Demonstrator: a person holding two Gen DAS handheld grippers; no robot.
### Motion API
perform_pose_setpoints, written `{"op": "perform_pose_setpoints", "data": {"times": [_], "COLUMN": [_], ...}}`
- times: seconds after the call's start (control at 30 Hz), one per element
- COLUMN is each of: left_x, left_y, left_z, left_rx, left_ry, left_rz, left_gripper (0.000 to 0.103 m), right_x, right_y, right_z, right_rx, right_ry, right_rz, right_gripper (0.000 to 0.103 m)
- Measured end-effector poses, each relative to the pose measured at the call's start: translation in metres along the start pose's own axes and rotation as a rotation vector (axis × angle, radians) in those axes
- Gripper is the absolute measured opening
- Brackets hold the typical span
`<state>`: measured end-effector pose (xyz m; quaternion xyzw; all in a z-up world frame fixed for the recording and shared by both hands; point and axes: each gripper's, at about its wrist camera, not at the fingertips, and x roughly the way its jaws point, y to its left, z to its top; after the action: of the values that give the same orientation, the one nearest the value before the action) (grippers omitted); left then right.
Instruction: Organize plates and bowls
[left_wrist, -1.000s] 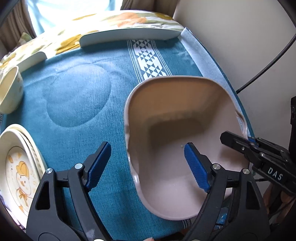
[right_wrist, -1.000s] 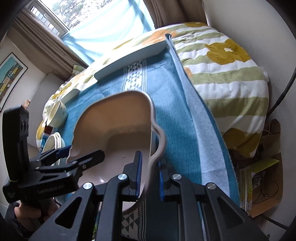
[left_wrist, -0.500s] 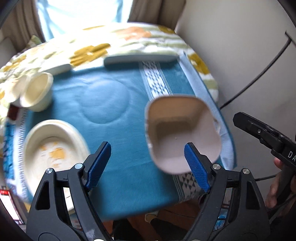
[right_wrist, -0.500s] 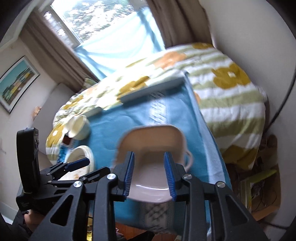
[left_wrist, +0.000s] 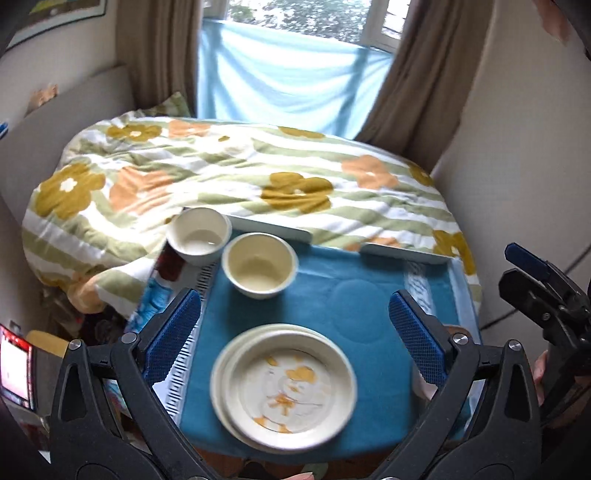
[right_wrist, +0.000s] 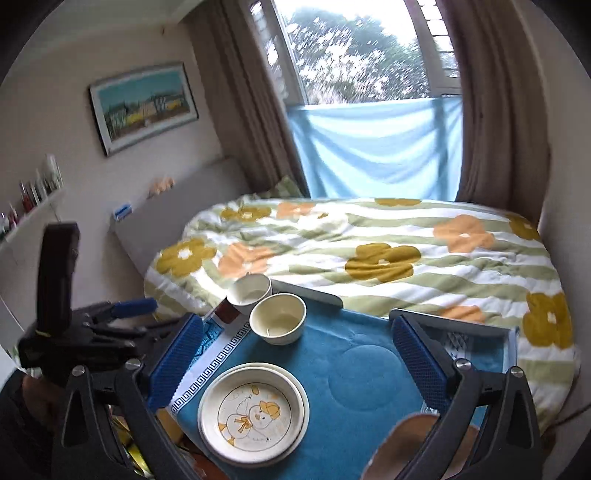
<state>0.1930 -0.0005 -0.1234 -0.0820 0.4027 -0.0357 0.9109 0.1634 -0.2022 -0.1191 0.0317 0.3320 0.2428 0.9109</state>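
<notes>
A stack of cream plates (left_wrist: 284, 384) (right_wrist: 255, 410) with a duck drawing lies at the near edge of the blue cloth (left_wrist: 351, 295). Behind it stand a cream bowl (left_wrist: 258, 269) (right_wrist: 277, 317) and a white bowl (left_wrist: 197, 234) (right_wrist: 249, 288). The pink square dish (right_wrist: 413, 443) sits at the near right, mostly hidden behind my right finger. My left gripper (left_wrist: 295, 332) hangs high above the plates, its jaws opening, nothing between them. My right gripper (right_wrist: 297, 354) is also raised, its jaws opening and empty; it shows at the right edge (left_wrist: 535, 280) in the left wrist view.
A bed with a flowered duvet (left_wrist: 240, 173) lies right behind the table. Two grey rails (left_wrist: 269, 229) (left_wrist: 402, 253) mark the cloth's far edge. Curtains and a window stand beyond, and a wall runs along the right side. A hand shows at far right (left_wrist: 539, 373).
The right gripper let go of the pink dish's rim and opened wide. Both grippers rose and pulled back, so the plates and bowls came into view. The left jaws widened.
</notes>
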Motion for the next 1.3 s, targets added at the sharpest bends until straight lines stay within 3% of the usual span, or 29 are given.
{"op": "perform_pose_setpoints", "data": {"times": [0.1, 0.17, 0.37, 0.43, 0.5, 0.57, 0.73, 0.8, 0.87, 0.93, 1.0, 1.3], "left_x": [0.022, 0.046, 0.14, 0.172, 0.199, 0.22, 0.25, 0.257, 0.262, 0.265, 0.265, 0.266], "left_y": [0.036, 0.056, 0.112, 0.122, 0.127, 0.127, 0.123, 0.122, 0.121, 0.118, 0.114, 0.101], "left_z": [0.016, 0.024, 0.023, 0.017, 0.01, 0.006, -0.001, 0.0, 0.0, -0.002, 0.001, 0.008], "left_rx": [0.0, -0.008, -0.194, -0.244, -0.268, -0.263, -0.232, -0.224, -0.214, -0.195, -0.158, -0.075], "left_ry": [0.033, 0.083, 0.291, 0.356, 0.411, 0.45, 0.496, 0.504, 0.517, 0.524, 0.516, 0.532], "left_rz": [0.029, 0.01, -0.047, -0.071, -0.086, -0.092, -0.116, -0.125, -0.136, -0.181, -0.17, -0.134], "left_gripper": [0.102, 0.101, 0.098, 0.09, 0.083, 0.076, 0.058, 0.052, 0.031, 0.02, 0.02, 0.02], "right_x": [0.051, 0.091, 0.202, 0.235, 0.261, 0.282, 0.309, 0.315, 0.318, 0.319, 0.32, 0.321], "right_y": [0.006, 0.004, -0.011, -0.014, -0.016, -0.018, -0.018, -0.021, -0.023, -0.023, -0.025, -0.023], "right_z": [0.014, 0.02, 0.012, 0.001, -0.009, -0.019, -0.03, -0.032, -0.033, -0.035, -0.038, -0.039], "right_rx": [0.002, 0.028, 0.089, 0.119, 0.139, 0.167, 0.198, 0.215, 0.226, 0.23, 0.244, 0.269], "right_ry": [0.064, 0.138, 0.342, 0.409, 0.477, 0.53, 0.595, 0.605, 0.614, 0.62, 0.631, 0.64], "right_rz": [-0.006, -0.006, -0.006, -0.001, -0.003, -0.001, -0.011, -0.014, -0.019, -0.025, -0.03, -0.054], "right_gripper": [0.102, 0.102, 0.1, 0.091, 0.066, 0.059, 0.047, 0.034, 0.032, 0.026, 0.015, 0.014]}}
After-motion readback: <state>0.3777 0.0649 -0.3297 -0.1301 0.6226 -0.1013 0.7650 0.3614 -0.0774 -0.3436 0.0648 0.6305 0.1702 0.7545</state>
